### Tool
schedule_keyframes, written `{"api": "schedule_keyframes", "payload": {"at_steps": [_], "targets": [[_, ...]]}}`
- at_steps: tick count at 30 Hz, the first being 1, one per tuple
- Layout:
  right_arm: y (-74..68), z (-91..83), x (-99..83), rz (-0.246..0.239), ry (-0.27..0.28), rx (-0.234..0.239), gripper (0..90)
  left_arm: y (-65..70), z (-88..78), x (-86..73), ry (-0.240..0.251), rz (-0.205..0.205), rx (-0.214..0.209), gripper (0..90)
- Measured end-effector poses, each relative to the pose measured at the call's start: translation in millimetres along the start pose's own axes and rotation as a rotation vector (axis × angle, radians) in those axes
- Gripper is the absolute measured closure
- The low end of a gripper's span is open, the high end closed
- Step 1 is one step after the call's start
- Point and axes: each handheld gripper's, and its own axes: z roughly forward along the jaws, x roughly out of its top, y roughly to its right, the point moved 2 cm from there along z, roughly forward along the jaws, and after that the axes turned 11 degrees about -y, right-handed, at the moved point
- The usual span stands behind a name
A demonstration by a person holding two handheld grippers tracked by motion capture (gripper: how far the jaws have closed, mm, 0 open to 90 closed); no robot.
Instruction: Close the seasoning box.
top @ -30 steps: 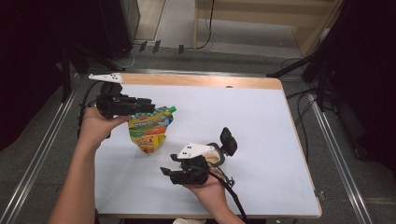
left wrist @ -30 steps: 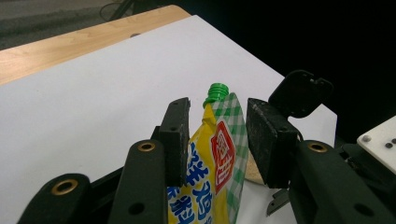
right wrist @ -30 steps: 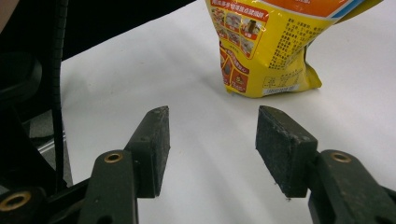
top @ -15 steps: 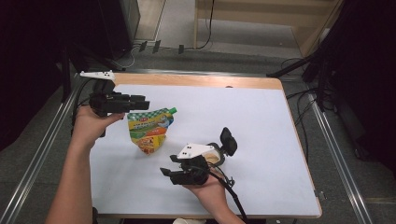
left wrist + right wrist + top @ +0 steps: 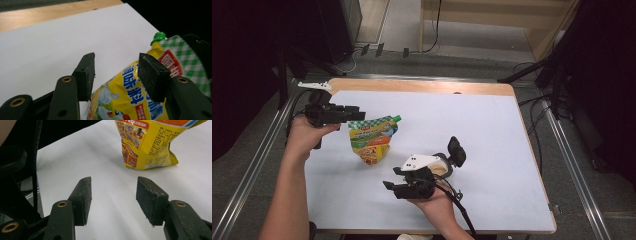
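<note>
Even overhead light on white table [image 5: 492, 130]; dark surroundings; close-ups slightly soft, faint shadows.

The pouch [image 5: 373, 138] lies on the table [image 5: 492, 125], left tool [image 5: 354, 114] just beside it, right tool [image 5: 393, 187] nearer.

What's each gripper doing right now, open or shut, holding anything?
Left gripper: open, holding nothing, beside the yellow spouted seasoning pouch.
Right gripper: open, holding nothing.
</note>
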Motion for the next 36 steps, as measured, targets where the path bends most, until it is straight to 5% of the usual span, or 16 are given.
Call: {"api": "schedule_keyframes", "payload": {"at_steps": [17,28,32,36], "targets": [[7.0,-15.9,6.8,0.013,0.006,-0.023,49.1,-17.9,13.9,-10.6,0.013,-0.077,0.034,46.3],[20.0,-36.9,12.2,0.034,0.015,-0.025,49.7,-24.0,23.5,-17.0,-0.002,-0.082,0.026,45.2],[24.2,-45.5,13.4,0.043,0.025,-0.030,50.3,-22.9,27.3,-18.7,-0.009,-0.034,0.050,45.6],[27.0,-54.0,14.4,0.040,0.026,-0.050,51.3,-22.0,29.1,-18.7,-0.010,-0.035,0.036,45.0]]}}
